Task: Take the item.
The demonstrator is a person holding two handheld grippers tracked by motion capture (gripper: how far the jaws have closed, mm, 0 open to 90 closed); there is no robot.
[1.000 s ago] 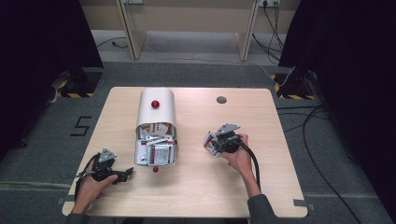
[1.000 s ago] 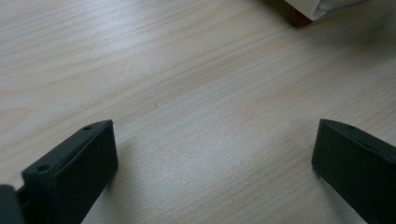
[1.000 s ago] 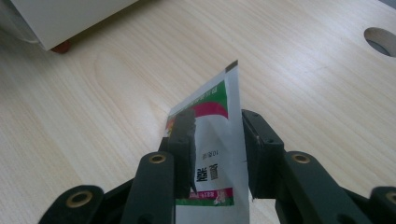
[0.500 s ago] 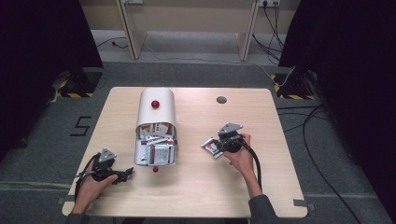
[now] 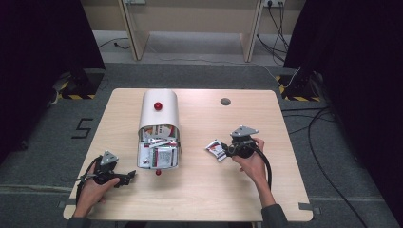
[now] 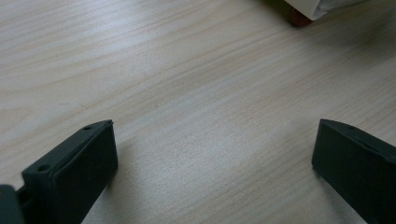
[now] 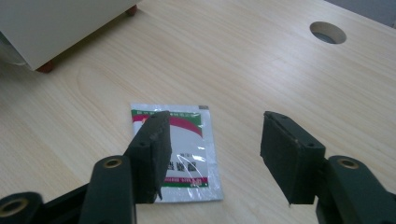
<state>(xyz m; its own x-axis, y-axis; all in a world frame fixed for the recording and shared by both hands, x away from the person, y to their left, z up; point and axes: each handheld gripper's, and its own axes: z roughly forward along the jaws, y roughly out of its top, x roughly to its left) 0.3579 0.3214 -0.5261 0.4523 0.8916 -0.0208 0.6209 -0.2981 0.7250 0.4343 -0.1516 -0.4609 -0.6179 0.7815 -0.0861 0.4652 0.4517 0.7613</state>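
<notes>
A white rounded box (image 5: pixel 158 114) with a red knob lies on the table, its open front full of several small packets (image 5: pixel 158 153). One white, green and red packet (image 5: pixel 216 149) (image 7: pixel 186 154) lies flat on the wood to the right of the box. My right gripper (image 5: pixel 227 150) (image 7: pixel 212 149) sits just behind it, open, with its left jaw over the packet and nothing held. My left gripper (image 5: pixel 127 176) (image 6: pixel 212 154) rests open over bare wood near the front left corner.
A round cable hole (image 5: pixel 225 101) (image 7: pixel 328 32) lies at the back right of the wooden table (image 5: pixel 209 190). The box's red foot (image 6: pixel 299 18) (image 7: pixel 45 68) stands near each gripper. Black curtains and cables flank the table.
My right gripper has drawn away from the box to the right with the packet, set it on the table and opened. The left gripper has stayed still.
</notes>
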